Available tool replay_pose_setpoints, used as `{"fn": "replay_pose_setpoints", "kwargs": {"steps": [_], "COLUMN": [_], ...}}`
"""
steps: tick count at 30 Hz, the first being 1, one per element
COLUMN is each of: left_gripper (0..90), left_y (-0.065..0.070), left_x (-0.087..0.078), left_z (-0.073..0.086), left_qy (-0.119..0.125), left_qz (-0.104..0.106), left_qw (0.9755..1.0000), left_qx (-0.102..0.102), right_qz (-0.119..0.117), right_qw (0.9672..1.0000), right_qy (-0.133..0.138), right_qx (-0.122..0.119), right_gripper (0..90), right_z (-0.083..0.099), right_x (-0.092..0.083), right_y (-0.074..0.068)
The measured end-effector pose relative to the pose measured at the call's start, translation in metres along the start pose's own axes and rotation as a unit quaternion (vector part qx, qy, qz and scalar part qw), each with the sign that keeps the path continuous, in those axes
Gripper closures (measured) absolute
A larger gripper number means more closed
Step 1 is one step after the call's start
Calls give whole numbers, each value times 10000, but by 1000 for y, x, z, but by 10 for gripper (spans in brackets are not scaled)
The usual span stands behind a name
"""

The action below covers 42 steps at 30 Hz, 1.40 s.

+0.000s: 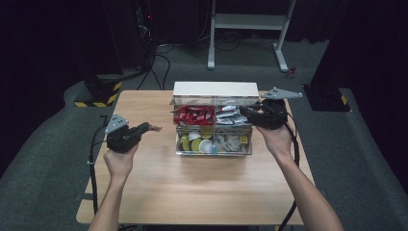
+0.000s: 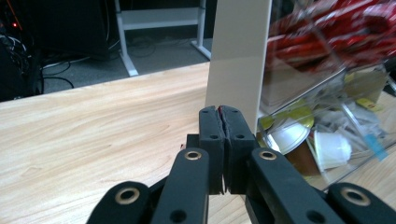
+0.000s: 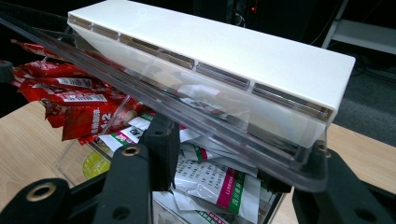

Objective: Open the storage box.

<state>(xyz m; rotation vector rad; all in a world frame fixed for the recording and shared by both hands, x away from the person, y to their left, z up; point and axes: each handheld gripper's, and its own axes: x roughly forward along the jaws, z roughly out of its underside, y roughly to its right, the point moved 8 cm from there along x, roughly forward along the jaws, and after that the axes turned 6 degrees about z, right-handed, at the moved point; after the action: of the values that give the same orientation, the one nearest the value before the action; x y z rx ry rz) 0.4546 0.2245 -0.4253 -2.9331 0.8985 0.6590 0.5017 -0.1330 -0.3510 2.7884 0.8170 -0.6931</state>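
Sorting step: left gripper [image 1: 150, 128], left of the box [image 1: 214, 150], is clamped on a red sachet [image 1: 155, 128]. Right gripper [image 1: 250, 114] grips the open lid [image 3: 243, 60]. Next: carry the sachet over the red compartment [image 1: 194, 115].

Red sachets [image 1: 194, 114] and silver packets [image 1: 230, 115] in a clear box [image 1: 214, 149] — white lid [image 1: 215, 89], pale wood table [image 1: 192, 187]

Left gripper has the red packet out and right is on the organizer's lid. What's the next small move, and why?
Probably set the red packet down on the table: the left gripper is shut on it clear of the organizer, while the right gripper holds the clear lid up.
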Motion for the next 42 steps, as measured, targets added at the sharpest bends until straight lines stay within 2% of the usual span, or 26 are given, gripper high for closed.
{"fn": "replay_pose_setpoints", "kwargs": {"steps": [11, 15, 24, 32, 38, 42], "left_gripper": [883, 882, 878, 859, 852, 847], "left_y": [-4, -4, -7, -5, -6, -4], "left_x": [24, 30, 40, 41, 43, 45], "left_z": [23, 28, 43, 57, 73, 84], "left_qy": [-125, -167, -238, -498, -684, -830], "left_qz": [-88, -132, -154, -133, -170, -153], "left_qw": [9998, 9998, 9995, 9986, 9969, 9956], "left_qx": [-92, -26, -138, -147, -353, -402], "right_qz": [-15, -19, -18, -18, -8, -5], "right_qw": [10000, 10000, 10000, 10000, 10000, 10000], "right_qy": [-7, -15, -11, -15, -7, -7], "right_qx": [13, 18, 8, 22, 8, 8], "right_gripper": [546, 545, 545, 545, 545, 545], "right_z": [0, 0, 0, 0, 0, 0], "right_x": [0, 0, 0, -1, -1, -1], "right_y": [0, 0, 0, 0, 0, 0]}}
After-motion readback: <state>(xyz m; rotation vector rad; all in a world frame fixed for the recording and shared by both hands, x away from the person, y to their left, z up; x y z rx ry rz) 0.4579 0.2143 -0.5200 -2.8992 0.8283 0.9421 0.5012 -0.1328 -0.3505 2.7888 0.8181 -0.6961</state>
